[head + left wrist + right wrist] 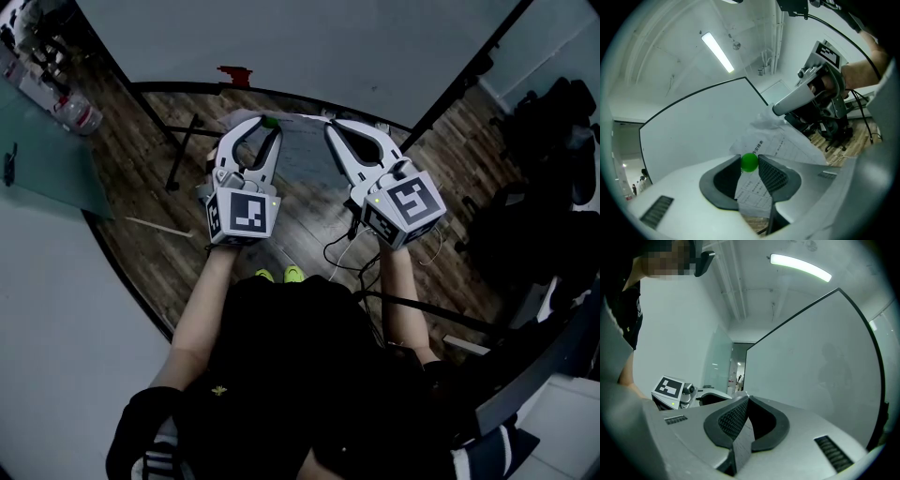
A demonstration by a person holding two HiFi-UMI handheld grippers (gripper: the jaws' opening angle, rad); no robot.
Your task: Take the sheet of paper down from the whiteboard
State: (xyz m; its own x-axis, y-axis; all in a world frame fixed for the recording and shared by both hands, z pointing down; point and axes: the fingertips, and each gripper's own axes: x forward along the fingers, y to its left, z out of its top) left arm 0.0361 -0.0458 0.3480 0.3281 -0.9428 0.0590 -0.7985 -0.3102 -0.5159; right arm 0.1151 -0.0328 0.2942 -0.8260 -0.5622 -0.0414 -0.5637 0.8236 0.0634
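Observation:
The whiteboard (328, 47) stands straight ahead of both grippers. A printed sheet of paper (305, 155) hangs off it between them, crumpled at its top. My left gripper (266, 126) is shut on a small green round magnet (271, 121), which sits between the pad tips in the left gripper view (749, 162) in front of the sheet (785, 145). My right gripper (331, 123) is shut on the sheet's upper right corner; the paper's edge (739, 446) shows pinched between its pads. The left gripper view shows the right gripper (777, 109) clamping that crumpled corner.
A red object (232, 75) sits at the board's lower edge. The board's black stand legs (183, 150) and cables (342, 253) lie on the wooden floor below. Black chairs (553, 122) stand at the right and a glass partition (42, 150) at the left.

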